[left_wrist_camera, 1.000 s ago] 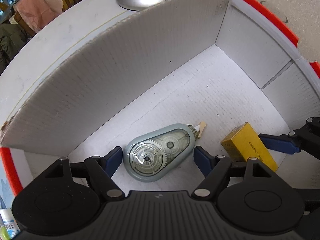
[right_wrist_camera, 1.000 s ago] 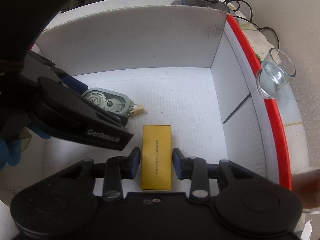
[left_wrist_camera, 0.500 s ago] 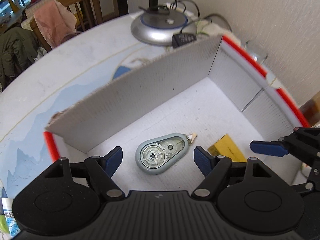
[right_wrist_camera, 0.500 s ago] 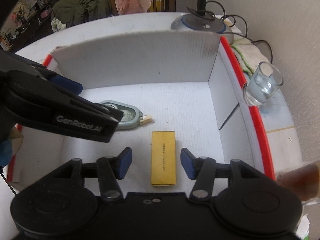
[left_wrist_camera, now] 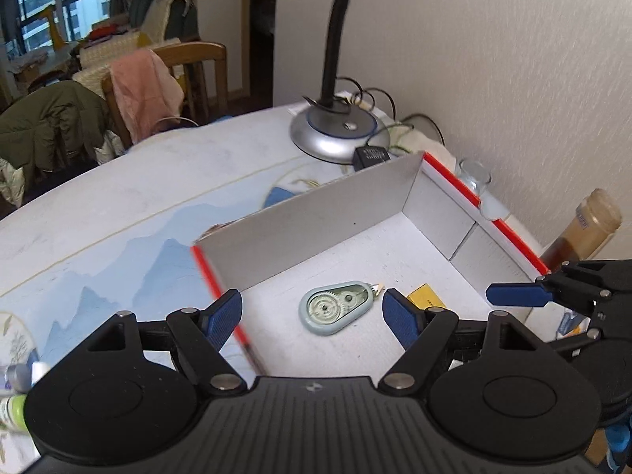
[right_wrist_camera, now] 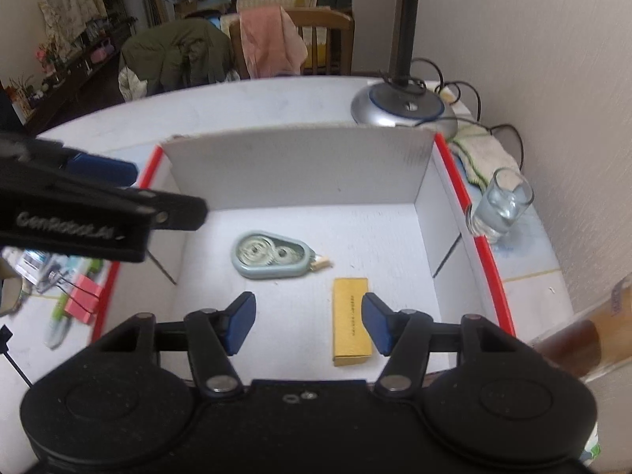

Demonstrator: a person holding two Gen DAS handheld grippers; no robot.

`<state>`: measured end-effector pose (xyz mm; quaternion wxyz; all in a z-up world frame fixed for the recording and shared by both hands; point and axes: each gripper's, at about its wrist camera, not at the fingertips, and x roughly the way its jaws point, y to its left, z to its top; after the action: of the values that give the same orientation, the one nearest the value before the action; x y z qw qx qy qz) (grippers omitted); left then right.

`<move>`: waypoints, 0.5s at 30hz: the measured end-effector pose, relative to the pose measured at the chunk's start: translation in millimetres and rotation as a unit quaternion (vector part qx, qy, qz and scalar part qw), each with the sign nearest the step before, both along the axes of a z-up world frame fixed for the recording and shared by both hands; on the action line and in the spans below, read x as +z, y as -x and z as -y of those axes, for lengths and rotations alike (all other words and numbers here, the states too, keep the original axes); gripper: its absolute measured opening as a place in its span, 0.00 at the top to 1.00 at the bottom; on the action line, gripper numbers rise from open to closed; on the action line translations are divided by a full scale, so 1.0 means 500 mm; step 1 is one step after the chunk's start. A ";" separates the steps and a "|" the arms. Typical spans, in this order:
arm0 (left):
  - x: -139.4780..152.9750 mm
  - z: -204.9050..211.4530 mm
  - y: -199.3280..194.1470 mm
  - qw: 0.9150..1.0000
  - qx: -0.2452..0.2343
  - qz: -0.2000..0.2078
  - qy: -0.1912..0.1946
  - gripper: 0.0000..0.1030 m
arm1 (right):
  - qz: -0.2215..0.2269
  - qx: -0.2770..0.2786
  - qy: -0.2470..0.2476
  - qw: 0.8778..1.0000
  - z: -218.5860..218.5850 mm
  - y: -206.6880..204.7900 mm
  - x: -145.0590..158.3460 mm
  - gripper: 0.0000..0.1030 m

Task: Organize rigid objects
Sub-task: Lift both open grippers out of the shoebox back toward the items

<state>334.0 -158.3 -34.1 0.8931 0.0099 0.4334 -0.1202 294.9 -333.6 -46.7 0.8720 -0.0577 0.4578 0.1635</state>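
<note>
A pale green correction tape dispenser (left_wrist_camera: 335,307) (right_wrist_camera: 272,256) and a flat yellow box (right_wrist_camera: 350,320) (left_wrist_camera: 426,295) lie on the floor of a white cardboard box with red rims (left_wrist_camera: 328,213) (right_wrist_camera: 300,166). My left gripper (left_wrist_camera: 312,314) hangs open above the box with nothing between its fingers. My right gripper (right_wrist_camera: 308,322) is also raised above the box floor, its jaws still opening, and the yellow box lies free below them. In the right wrist view the left gripper (right_wrist_camera: 94,205) reaches in from the left.
A desk lamp base (left_wrist_camera: 335,132) (right_wrist_camera: 399,108) with cables stands behind the box. A small glass (right_wrist_camera: 501,205) and a brown bottle (left_wrist_camera: 580,233) stand to the right by the wall. Binder clips and small items (right_wrist_camera: 75,296) lie left of the box. Chairs with clothes stand beyond the table.
Both grippers have risen and pulled back out of the box. The right jaws have widened away from the yellow box, which stays on the box floor. The tape dispenser has not moved.
</note>
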 end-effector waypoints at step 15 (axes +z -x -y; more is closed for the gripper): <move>0.061 -0.136 0.175 0.996 0.023 0.074 0.031 0.24 | 0.050 -0.009 -0.047 0.998 -0.060 0.105 0.071 0.31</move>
<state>246.7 -90.0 -3.6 0.9252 -0.0190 0.3622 -0.1116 242.3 -303.8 -11.1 0.8969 -0.0201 0.4062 0.1738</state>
